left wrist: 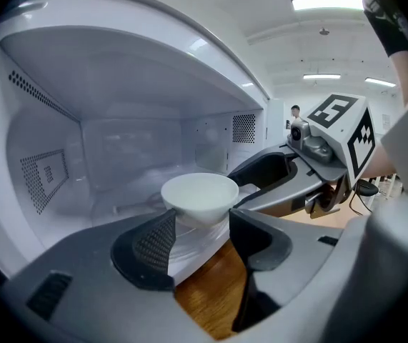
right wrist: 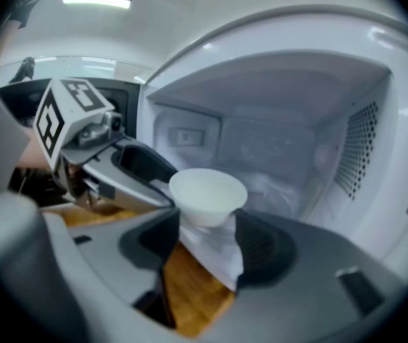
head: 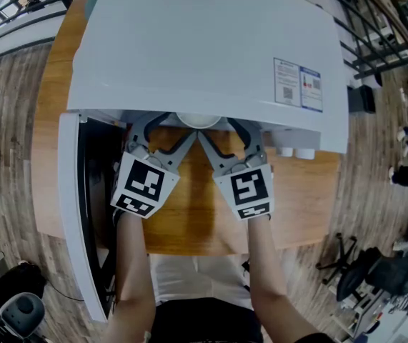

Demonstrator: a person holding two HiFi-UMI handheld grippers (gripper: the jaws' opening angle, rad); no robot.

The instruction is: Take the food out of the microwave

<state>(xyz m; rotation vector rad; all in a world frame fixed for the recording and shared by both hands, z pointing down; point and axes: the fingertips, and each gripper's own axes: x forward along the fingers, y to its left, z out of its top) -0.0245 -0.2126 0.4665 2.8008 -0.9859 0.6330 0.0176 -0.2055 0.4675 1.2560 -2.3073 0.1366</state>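
White bowl (head: 198,121), the dish to be taken out, sits at the front lip of the microwave (head: 204,48), upper centre of the head view and half hidden under the oven's top edge; its contents cannot be seen. At the left of that frame the door (head: 70,213) hangs swung wide open, which leaves the cavity free for both tools to come in side by side above the wooden table (head: 304,199). Left of centre, the left gripper (left wrist: 202,216) angles in toward the bowl. In its own view its jaws stand moderately apart with the bowl's tapering lower body between them. The meshed pad (left wrist: 157,241) lies close against one flank and a thin pale sliver shows at the other, so it brackets the bowl without clearly squeezing it. Right of centre, the right gripper (right wrist: 206,221) mirrors it, its jaws about as far apart and hugging the same taper under the rim, with no firm clamp evident. Coming in low from both sides looks meant to catch the bowl beneath its flare and keep it level.
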